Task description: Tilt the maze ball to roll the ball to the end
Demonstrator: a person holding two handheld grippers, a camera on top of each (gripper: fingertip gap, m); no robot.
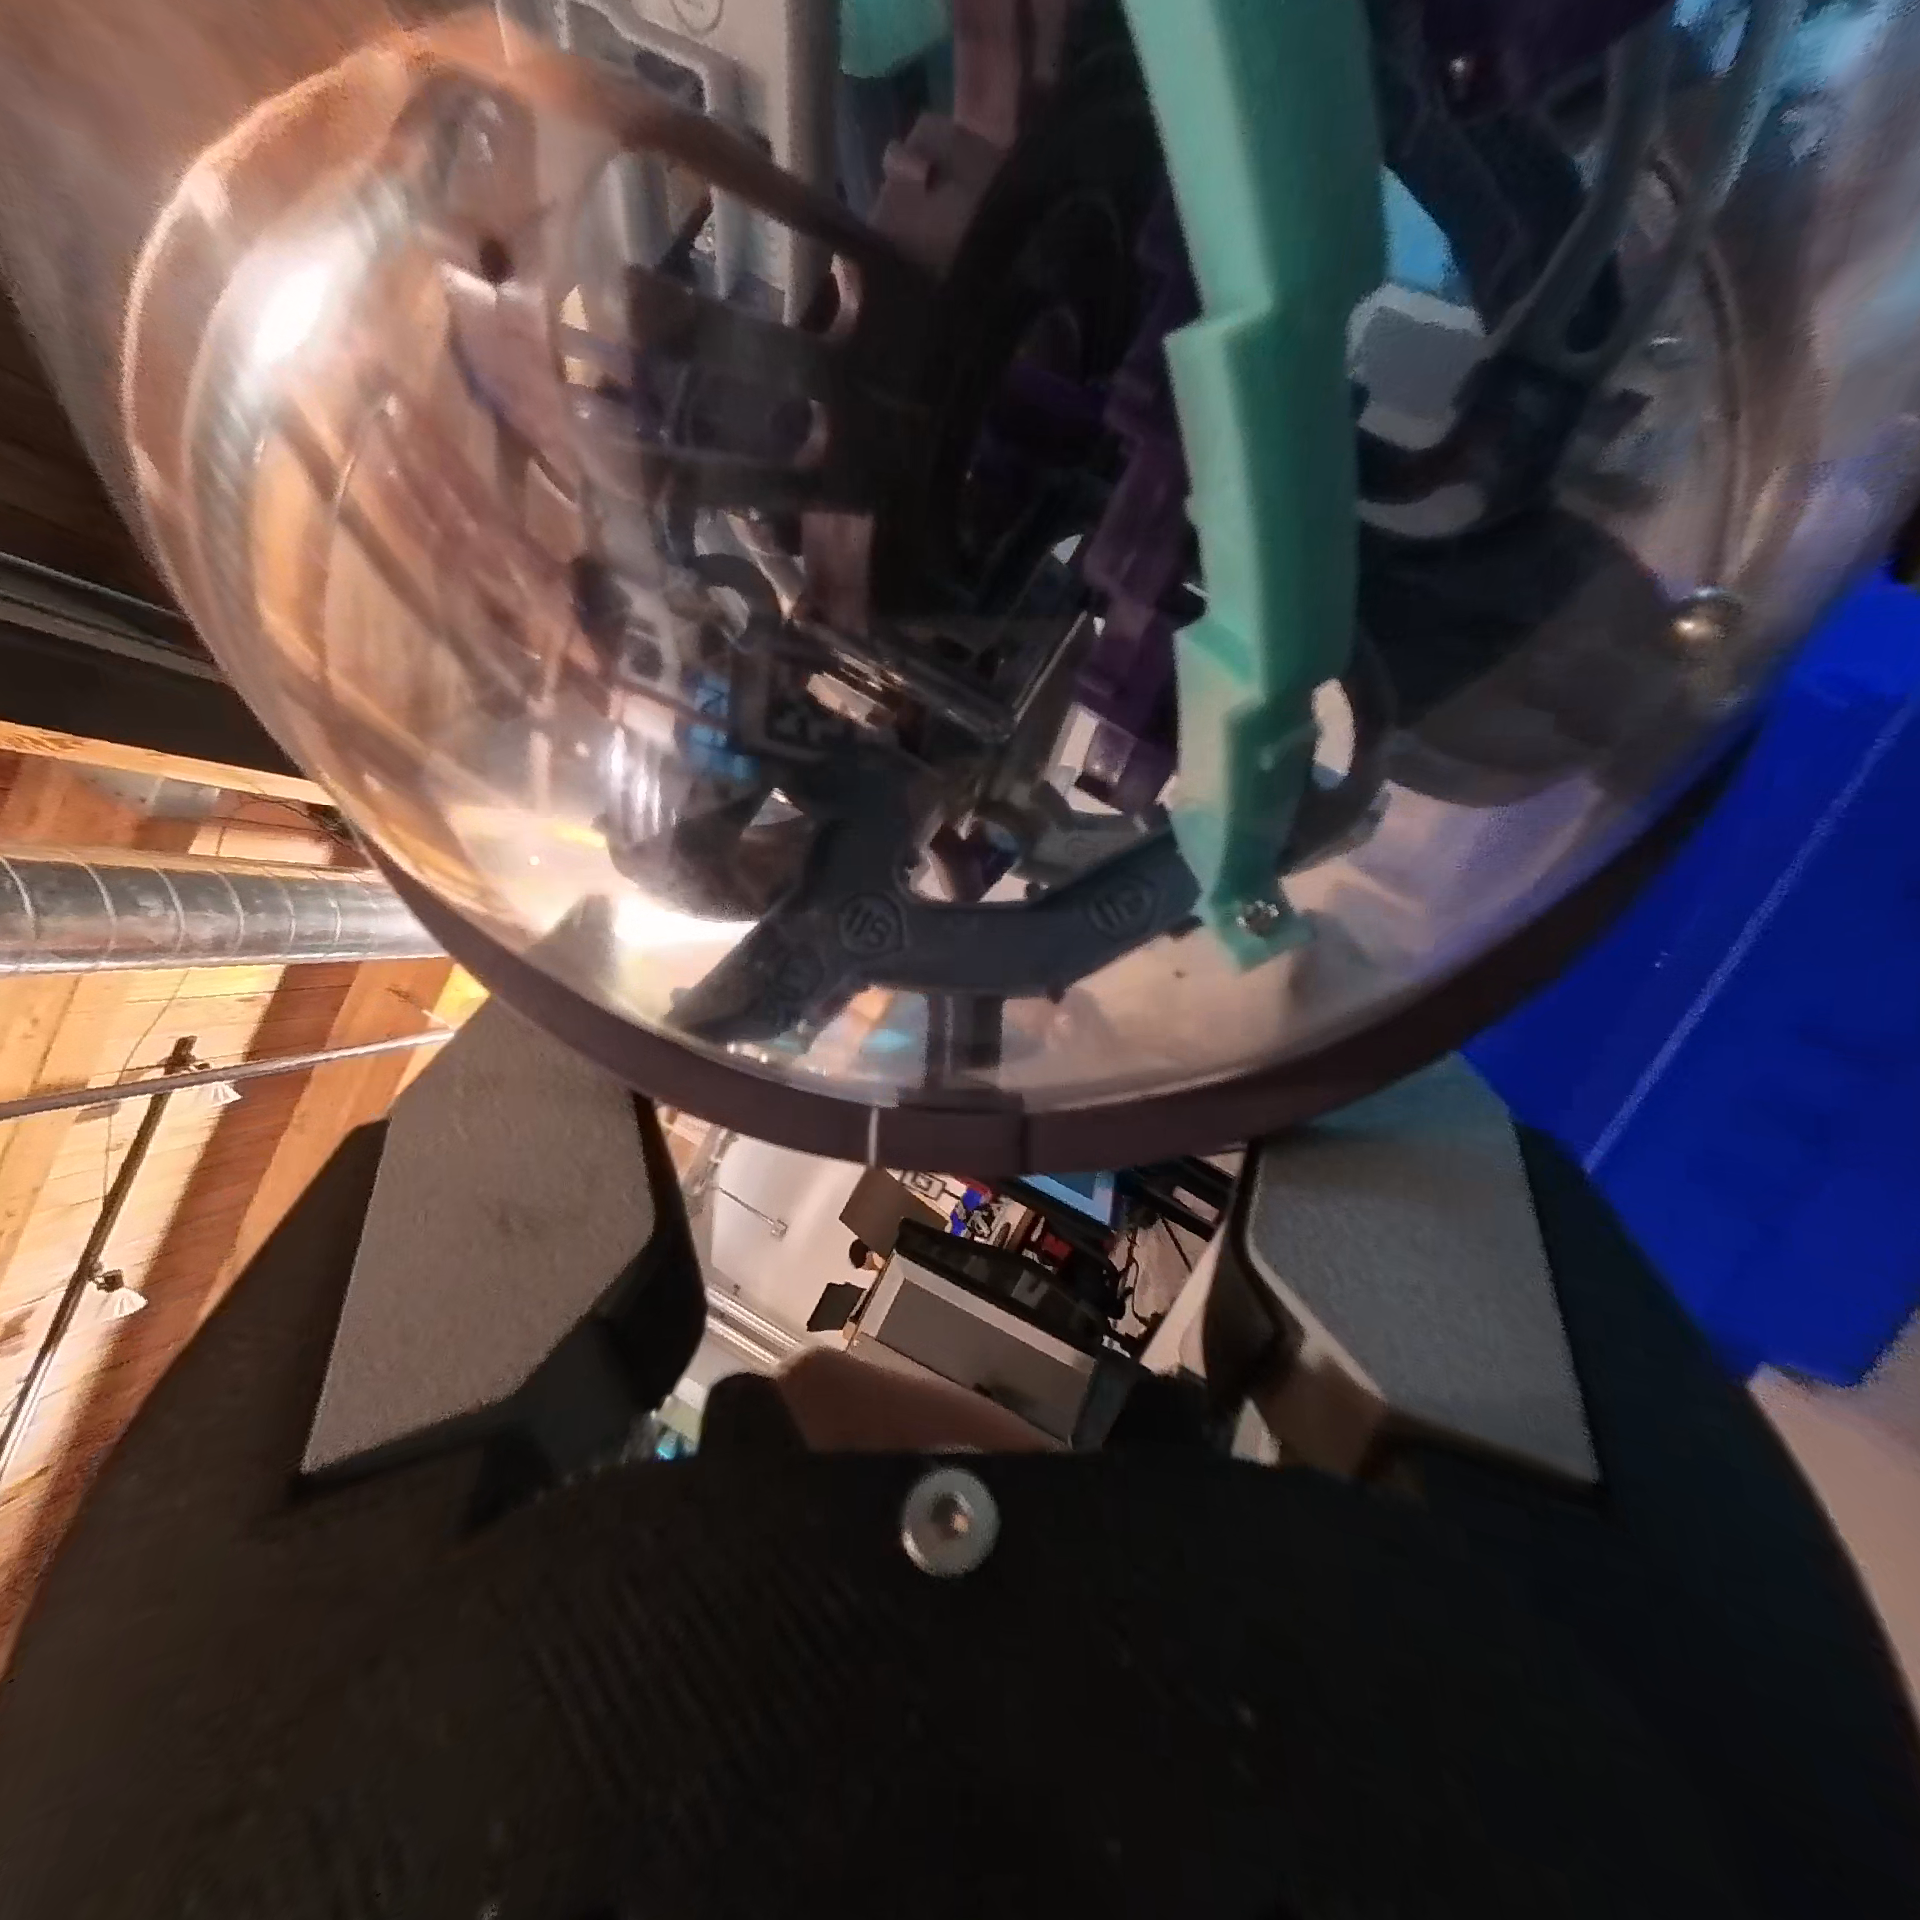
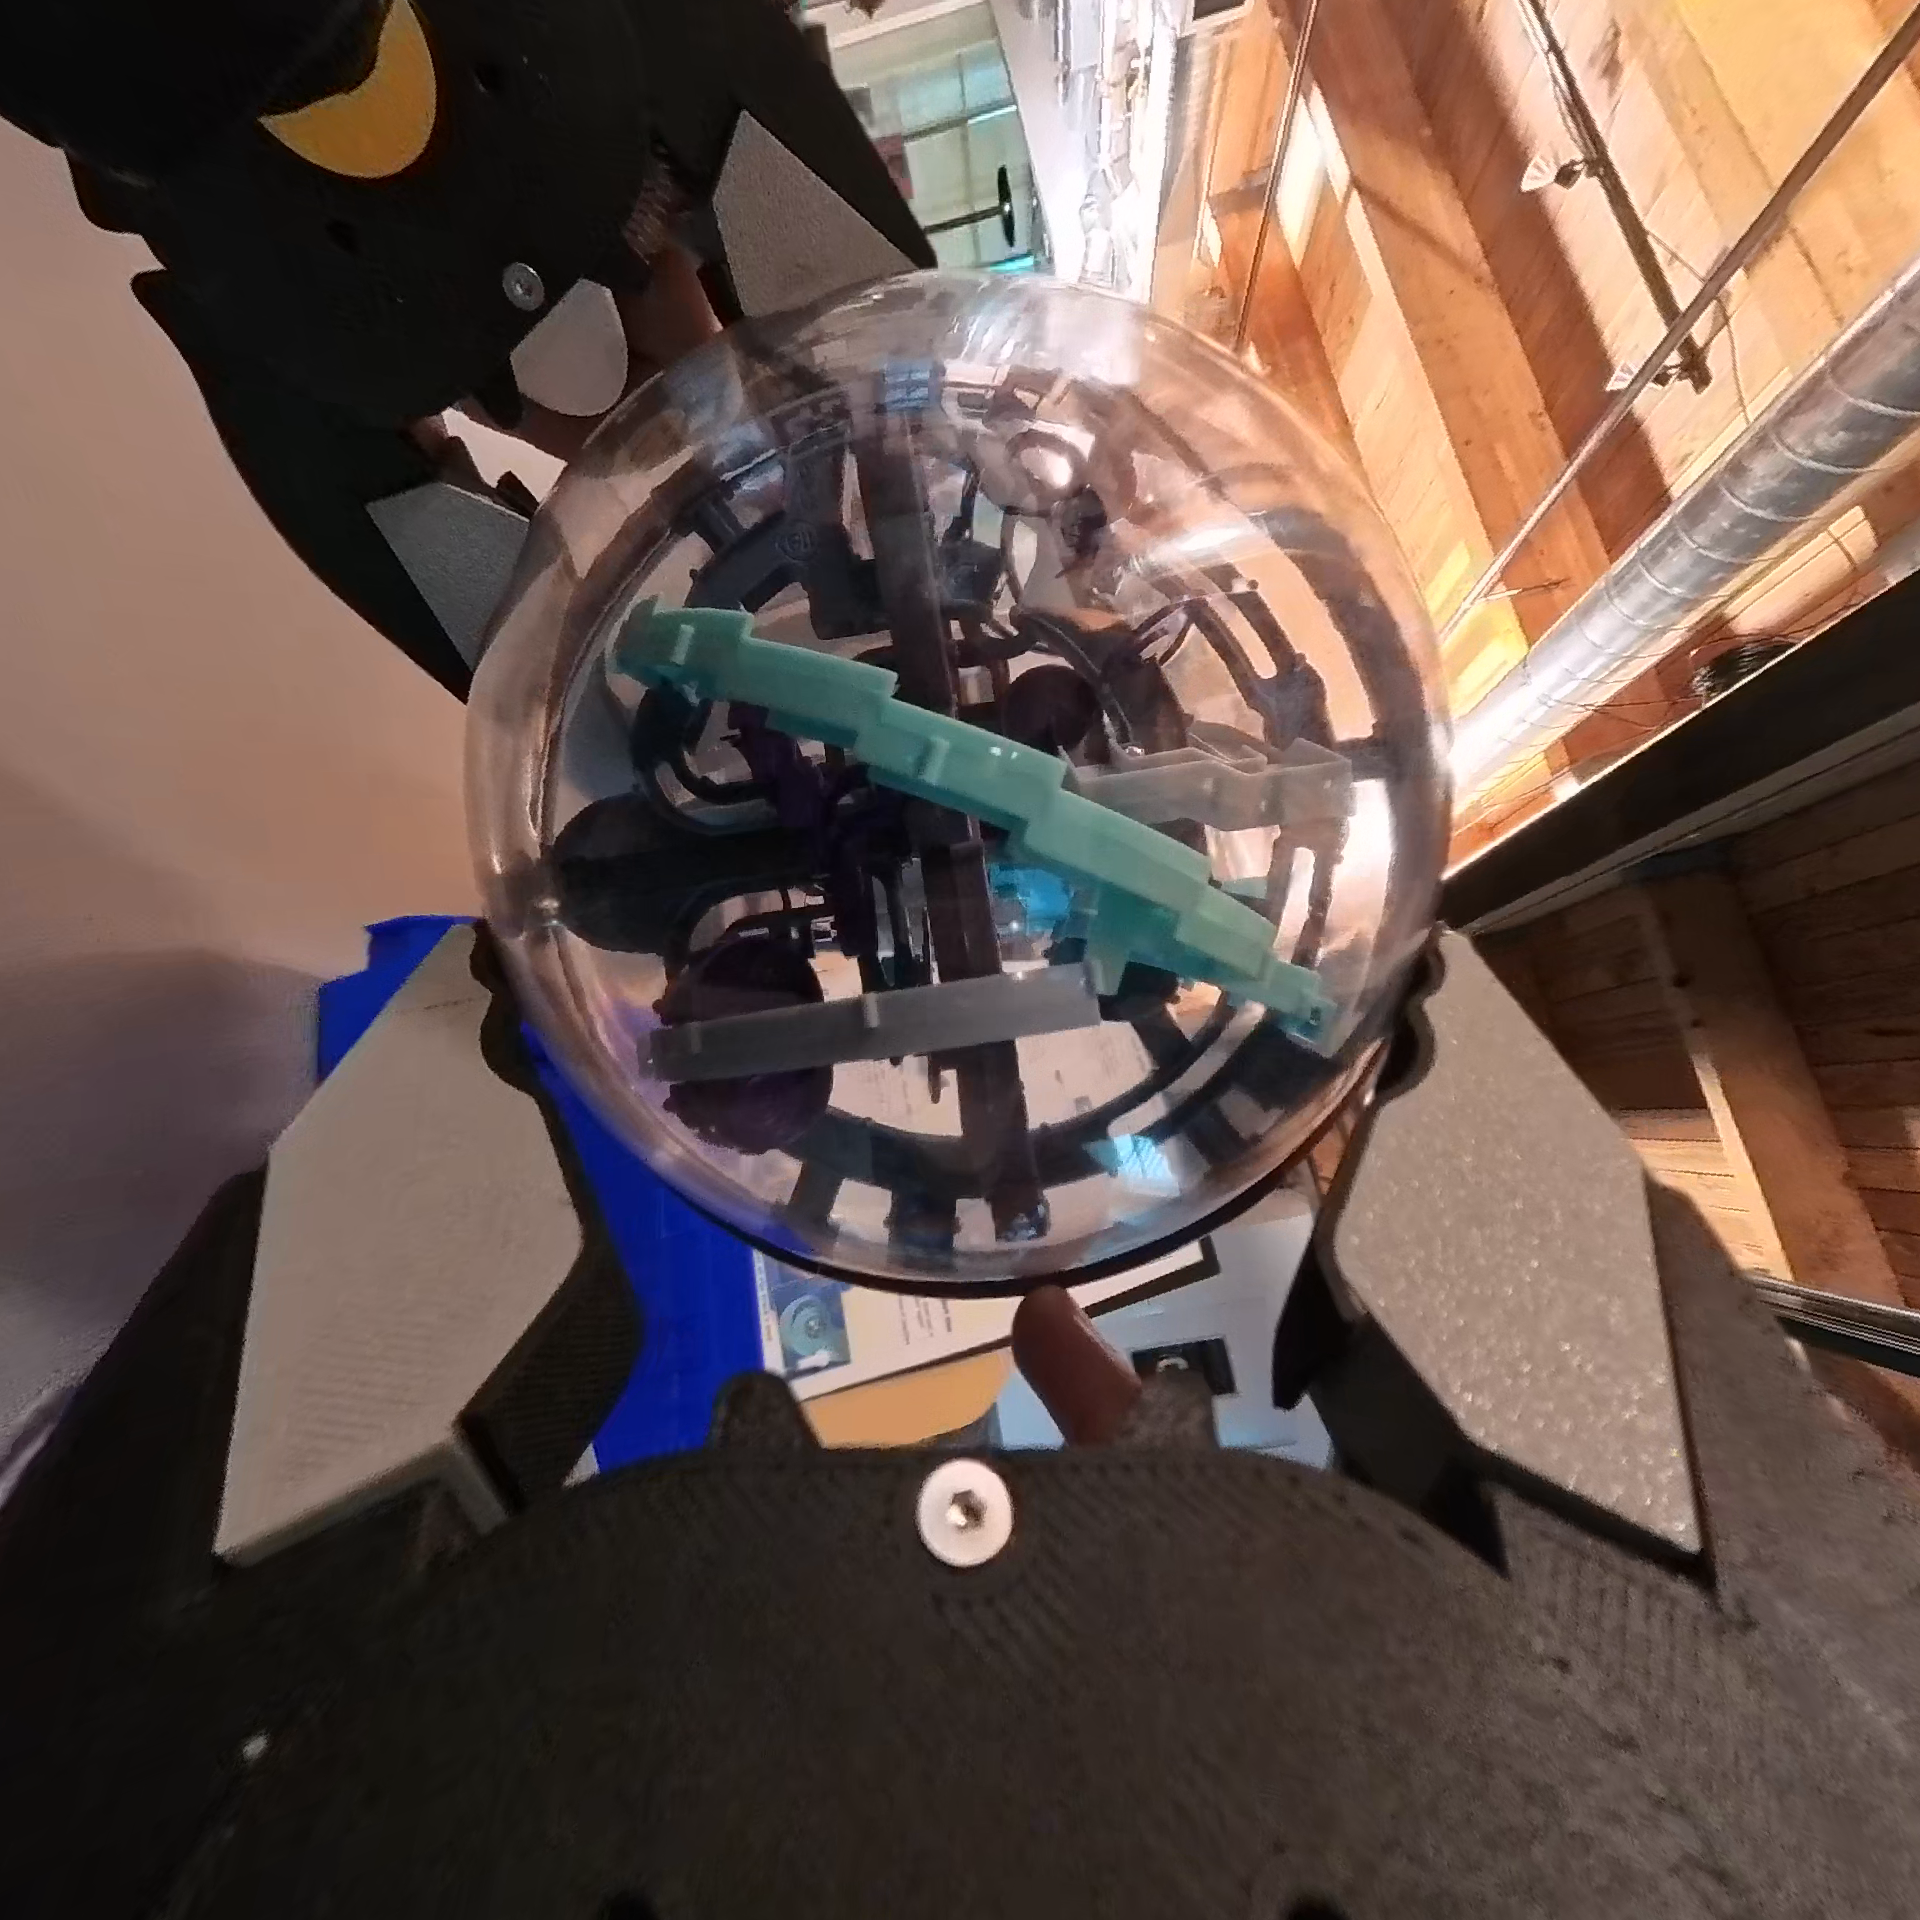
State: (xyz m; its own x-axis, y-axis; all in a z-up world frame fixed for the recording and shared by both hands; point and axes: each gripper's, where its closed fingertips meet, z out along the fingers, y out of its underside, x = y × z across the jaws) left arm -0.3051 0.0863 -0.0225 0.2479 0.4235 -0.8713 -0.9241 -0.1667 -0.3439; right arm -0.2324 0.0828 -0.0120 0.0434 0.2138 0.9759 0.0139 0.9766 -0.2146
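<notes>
The maze ball (image 2: 951, 769) is a clear sphere with teal (image 2: 935, 748), grey and purple tracks inside. My right gripper (image 2: 961, 961) is shut on it, with the pads (image 2: 416, 1143) pressing its two sides. My left gripper (image 2: 623, 384) clasps the sphere's far upper left. In the left wrist view the maze ball (image 1: 935, 571) fills the top, and my left gripper (image 1: 956, 1091) is shut on it, with the pads (image 1: 488, 1195) against its lower rim. A small shiny metal ball (image 1: 1704, 618) sits at the shell's right inner wall, and it also shows in the right wrist view (image 2: 545, 912).
A blue bin (image 1: 1766, 987) is to the right. A metal duct (image 1: 208, 920) and wooden planks (image 2: 1558, 312) lie behind. A person's finger (image 2: 1070, 1361) rests under the sphere. Desk equipment (image 1: 987, 1309) shows between the left fingers.
</notes>
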